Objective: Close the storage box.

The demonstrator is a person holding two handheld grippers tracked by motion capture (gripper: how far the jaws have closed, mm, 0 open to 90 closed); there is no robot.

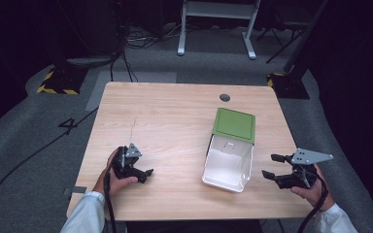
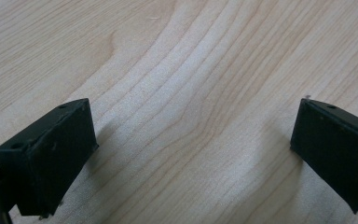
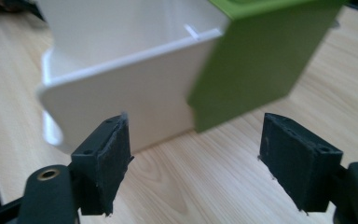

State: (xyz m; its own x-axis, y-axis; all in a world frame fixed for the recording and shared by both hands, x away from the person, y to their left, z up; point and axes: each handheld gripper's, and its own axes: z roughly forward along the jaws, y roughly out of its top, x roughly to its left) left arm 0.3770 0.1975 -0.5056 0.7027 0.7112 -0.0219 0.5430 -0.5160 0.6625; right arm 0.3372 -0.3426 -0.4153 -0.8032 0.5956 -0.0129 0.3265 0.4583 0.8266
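looks like a lab or recording studio setup, not anybody's home. a lone wooden table (image 1: pixel 175 126) sits on grey carpet (image 1: pixel 39 160) in a dark room, with cables (image 1: pixel 126 53) trailing across the floor, yellow-black hazard-striped stand bases (image 1: pixel 58 82), and a number marked on the carpet (image 1: pixel 67 125).

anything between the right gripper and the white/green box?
Nothing visible. The right gripper sits just right of the white and green box, jaws open and facing its side wall, with bare table between them. The left gripper rests well away.
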